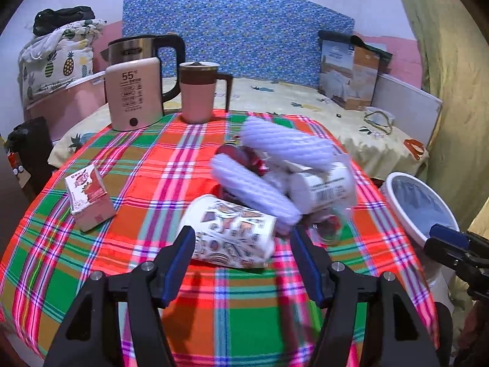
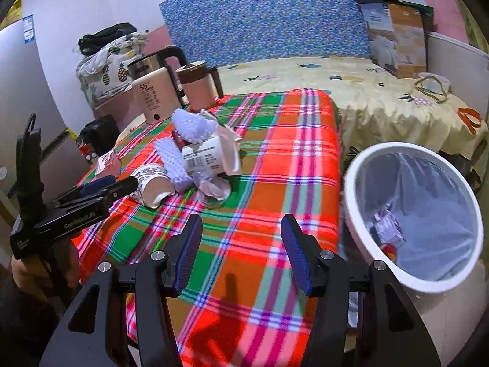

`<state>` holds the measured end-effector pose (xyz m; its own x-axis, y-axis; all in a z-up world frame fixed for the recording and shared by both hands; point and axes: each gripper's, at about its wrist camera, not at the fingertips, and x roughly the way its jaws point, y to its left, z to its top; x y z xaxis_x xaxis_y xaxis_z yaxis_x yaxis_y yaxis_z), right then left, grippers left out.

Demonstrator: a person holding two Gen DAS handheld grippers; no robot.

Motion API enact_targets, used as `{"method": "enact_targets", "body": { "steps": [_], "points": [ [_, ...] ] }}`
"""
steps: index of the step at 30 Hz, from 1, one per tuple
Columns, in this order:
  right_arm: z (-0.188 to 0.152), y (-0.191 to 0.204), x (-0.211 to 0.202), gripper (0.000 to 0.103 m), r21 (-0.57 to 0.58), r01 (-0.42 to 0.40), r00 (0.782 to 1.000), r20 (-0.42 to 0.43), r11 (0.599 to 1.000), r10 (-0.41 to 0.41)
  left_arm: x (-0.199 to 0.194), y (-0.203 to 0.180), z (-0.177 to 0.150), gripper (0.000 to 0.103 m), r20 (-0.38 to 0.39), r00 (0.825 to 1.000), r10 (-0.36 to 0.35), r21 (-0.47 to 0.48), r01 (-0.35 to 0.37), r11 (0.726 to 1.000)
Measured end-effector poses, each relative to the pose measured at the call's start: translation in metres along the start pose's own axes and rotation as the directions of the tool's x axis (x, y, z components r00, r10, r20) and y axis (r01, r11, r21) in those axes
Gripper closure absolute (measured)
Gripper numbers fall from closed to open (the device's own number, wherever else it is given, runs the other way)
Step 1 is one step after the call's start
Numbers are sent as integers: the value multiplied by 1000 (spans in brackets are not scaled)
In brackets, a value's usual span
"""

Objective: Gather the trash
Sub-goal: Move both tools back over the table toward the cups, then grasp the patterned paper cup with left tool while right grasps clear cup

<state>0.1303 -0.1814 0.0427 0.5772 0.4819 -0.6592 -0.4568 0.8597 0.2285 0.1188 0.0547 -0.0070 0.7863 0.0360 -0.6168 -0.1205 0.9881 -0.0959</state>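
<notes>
The left gripper [image 1: 241,253] is being held with its fingers apart, low over the plaid tablecloth [image 1: 244,315], and the paper cup [image 1: 232,232] lying on its side is sitting just in front of the fingertips, not gripped. Just behind the cup, white foam sleeves [image 1: 256,186], a crumpled labelled wrapper [image 1: 327,188] and a clear cup [image 2: 214,197] are being seen piled together. A small carton [image 1: 88,197] is standing apart, near the cloth's left edge. The right gripper [image 2: 241,244] is also being held spread wide, over bare cloth beside the pile. Past the cloth's right edge, the white trash bin [image 2: 360,238] is standing open with some rubbish inside. Beyond the pile, a kettle [image 1: 134,91] and a mug [image 1: 198,91] are standing at the far edge.
</notes>
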Motion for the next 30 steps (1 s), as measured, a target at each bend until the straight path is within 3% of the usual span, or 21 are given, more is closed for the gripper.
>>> {"method": "enact_targets", "body": {
  "steps": [5, 14, 20, 26, 28, 30],
  "points": [
    [5, 8, 14, 47, -22, -29, 999, -15, 999, 28, 14, 14, 1, 29, -22, 1000, 7, 6, -6, 1000],
    [17, 17, 36, 47, -44, -43, 999, -34, 998, 42, 29, 17, 3, 16, -40, 998, -45, 48, 46, 998],
    [18, 30, 48, 47, -75, -56, 997, -55, 996, 52, 27, 17, 5, 15, -32, 997, -76, 69, 78, 995],
    [24, 33, 62, 47, -90, -39, 997, -62, 995, 34, 37, 20, 6, 15, -80, 991, -109, 51, 113, 992],
    [26, 34, 66, 50, -92, -38, 997, -64, 995, 33, 42, 23, 8, 15, -99, 990, -102, 29, 105, 994],
    [27, 35, 69, 66, -98, -29, 997, -68, 995, 22, 47, 24, 8, 15, -127, 988, -88, 7, 90, 996]
  ]
}}
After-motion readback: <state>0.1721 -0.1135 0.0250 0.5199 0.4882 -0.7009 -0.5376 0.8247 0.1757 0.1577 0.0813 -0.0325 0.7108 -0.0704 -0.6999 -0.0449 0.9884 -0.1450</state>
